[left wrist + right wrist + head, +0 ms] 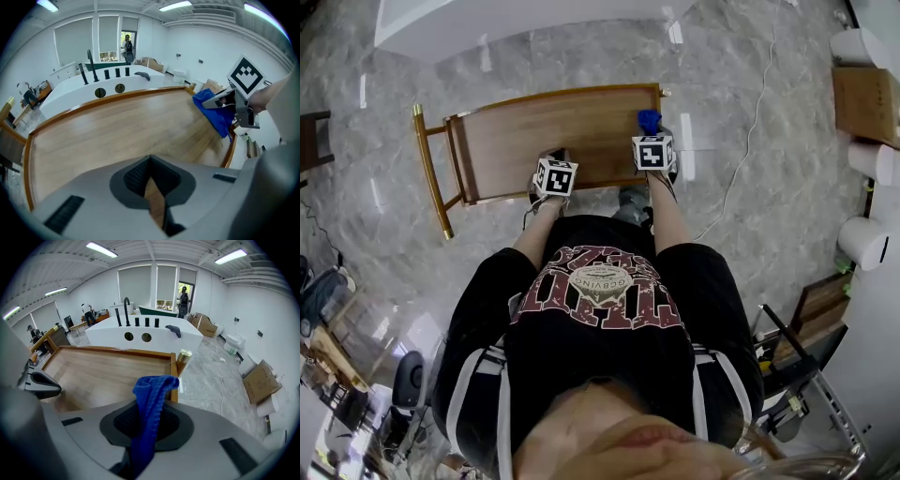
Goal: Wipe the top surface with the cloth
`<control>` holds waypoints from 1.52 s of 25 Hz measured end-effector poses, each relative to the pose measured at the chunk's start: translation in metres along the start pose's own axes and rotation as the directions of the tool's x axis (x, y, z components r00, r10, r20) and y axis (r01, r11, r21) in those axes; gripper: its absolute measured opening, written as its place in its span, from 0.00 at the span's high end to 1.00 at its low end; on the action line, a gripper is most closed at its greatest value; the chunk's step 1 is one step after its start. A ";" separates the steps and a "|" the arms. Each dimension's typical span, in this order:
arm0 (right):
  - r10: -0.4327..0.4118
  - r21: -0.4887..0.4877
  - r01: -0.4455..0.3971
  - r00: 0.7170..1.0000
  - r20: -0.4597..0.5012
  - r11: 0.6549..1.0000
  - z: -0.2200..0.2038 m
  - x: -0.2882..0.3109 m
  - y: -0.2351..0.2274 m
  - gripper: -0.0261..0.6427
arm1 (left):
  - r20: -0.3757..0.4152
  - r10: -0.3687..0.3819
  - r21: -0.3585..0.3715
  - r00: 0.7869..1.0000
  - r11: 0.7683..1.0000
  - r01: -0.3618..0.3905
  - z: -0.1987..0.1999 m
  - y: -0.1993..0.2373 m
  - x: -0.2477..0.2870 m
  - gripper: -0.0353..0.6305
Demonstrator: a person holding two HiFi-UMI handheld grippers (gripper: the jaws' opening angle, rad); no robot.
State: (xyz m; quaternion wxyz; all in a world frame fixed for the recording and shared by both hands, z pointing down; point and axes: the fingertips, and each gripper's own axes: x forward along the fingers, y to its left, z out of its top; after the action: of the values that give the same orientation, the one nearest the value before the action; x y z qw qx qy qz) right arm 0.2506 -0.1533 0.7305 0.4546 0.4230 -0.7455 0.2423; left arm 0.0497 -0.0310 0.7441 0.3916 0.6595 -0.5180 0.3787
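The wooden top surface (553,131) has a raised rim and lies just ahead of me, seen also in the left gripper view (122,126) and the right gripper view (103,376). My right gripper (649,133) is over its near right part, shut on a blue cloth (649,120). The cloth (152,399) sticks up out of the jaws (150,423) and droops forward. From the left gripper view, the cloth (213,110) hangs below the right gripper (227,104) onto the wood. My left gripper (555,157) sits low at the near edge, jaws (150,180) shut with nothing in them.
A white tub-like counter (140,331) with black taps stands beyond the far rim. A brass post cap (185,355) marks the far right corner. A cable (750,141) runs over the marble floor on the right, near cardboard boxes (865,98) and white fixtures (862,239).
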 end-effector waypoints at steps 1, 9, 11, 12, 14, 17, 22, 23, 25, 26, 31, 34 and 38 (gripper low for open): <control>-0.005 -0.001 0.005 1.000 -0.002 1.000 0.001 0.000 0.002 0.86 | -0.007 0.006 -0.004 1.000 1.000 -0.006 -0.004 0.005 -0.001 0.88; 0.018 -0.041 -0.019 1.000 -0.014 0.999 0.004 0.002 0.032 0.86 | -0.009 0.004 0.004 1.000 1.000 -0.004 -0.010 0.013 -0.004 0.88; 0.033 -0.049 -0.034 0.999 -0.016 0.998 0.005 0.002 0.042 0.86 | -0.012 -0.001 0.004 1.000 1.000 0.001 -0.012 0.013 -0.005 0.88; 0.039 -0.053 -0.040 0.999 -0.017 0.998 0.006 0.003 0.047 0.86 | -0.014 -0.003 0.001 1.000 1.000 0.003 -0.013 0.014 -0.005 0.88; 0.049 -0.063 -0.050 0.999 -0.018 0.997 0.007 0.006 0.056 0.86 | -0.016 -0.004 -0.006 1.000 1.000 0.004 -0.014 0.017 -0.005 0.88; 0.067 -0.079 -0.068 0.998 -0.021 0.995 0.011 0.007 0.072 0.86 | -0.016 -0.005 -0.009 1.000 1.000 0.005 -0.017 0.024 -0.008 0.88; 0.084 -0.089 -0.085 0.996 -0.022 0.992 0.016 0.009 0.087 0.86 | -0.016 -0.002 -0.018 1.000 1.000 0.002 -0.020 0.033 -0.012 0.88; 0.087 -0.090 -0.089 0.996 -0.023 0.992 0.016 0.010 0.089 0.86 | -0.016 -0.001 -0.019 1.000 1.000 0.000 -0.020 0.034 -0.012 0.88; 0.094 -0.089 -0.096 0.995 -0.023 0.991 0.017 0.012 0.092 0.86 | -0.016 0.003 -0.008 1.000 1.000 -0.003 -0.020 0.037 -0.012 0.88; 0.098 -0.088 -0.100 0.995 -0.023 0.991 0.018 0.012 0.094 0.86 | -0.016 0.004 0.003 1.000 1.000 -0.004 -0.020 0.038 -0.012 0.88; 0.114 -0.086 -0.115 0.993 -0.022 0.990 0.023 0.012 0.103 0.86 | -0.017 0.000 0.017 1.000 1.000 0.000 -0.019 0.041 -0.014 0.88; 0.131 -0.078 -0.132 0.991 -0.018 0.988 0.024 0.012 0.110 0.86 | -0.020 0.001 0.014 1.000 1.000 -0.001 -0.021 0.044 -0.017 0.88; 0.142 -0.084 -0.143 0.990 -0.020 0.986 0.026 0.016 0.119 0.86 | -0.021 0.000 0.009 1.000 1.000 0.000 -0.023 0.050 -0.017 0.88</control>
State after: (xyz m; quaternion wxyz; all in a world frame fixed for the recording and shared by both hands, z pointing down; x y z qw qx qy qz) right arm 0.1333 -0.1167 0.7348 0.4591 0.3469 -0.7803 0.2451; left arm -0.0046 -0.0114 0.7440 0.3939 0.6572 -0.5123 0.3879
